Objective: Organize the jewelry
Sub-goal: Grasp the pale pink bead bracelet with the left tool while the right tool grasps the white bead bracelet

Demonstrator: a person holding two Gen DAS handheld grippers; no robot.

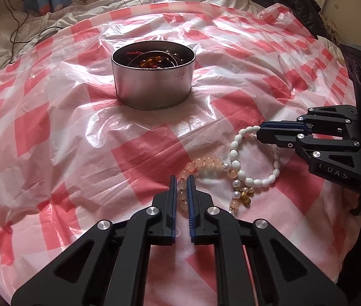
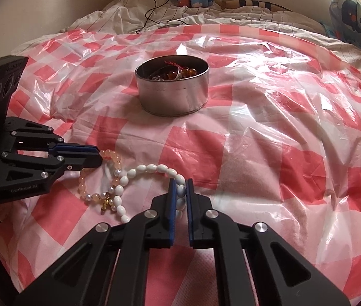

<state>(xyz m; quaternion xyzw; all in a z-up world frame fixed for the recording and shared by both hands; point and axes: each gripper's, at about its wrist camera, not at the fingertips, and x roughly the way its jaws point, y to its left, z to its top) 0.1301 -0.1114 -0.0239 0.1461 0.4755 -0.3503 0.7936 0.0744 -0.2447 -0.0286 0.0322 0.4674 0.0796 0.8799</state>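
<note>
Seemingly right tool (image 2: 180,188) pinching white bracelet (image 2: 152,169), beads half-hidden

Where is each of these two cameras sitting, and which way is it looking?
Left wrist view: sits on the left gripper, looking along its fingers, which pinch the pink bracelet; the right gripper shows at the right.
Right wrist view: sits on the right gripper, whose fingers pinch the white bracelet; the left gripper shows at the left.
Both share the tin, the checked sheet and both bracelets.
</note>
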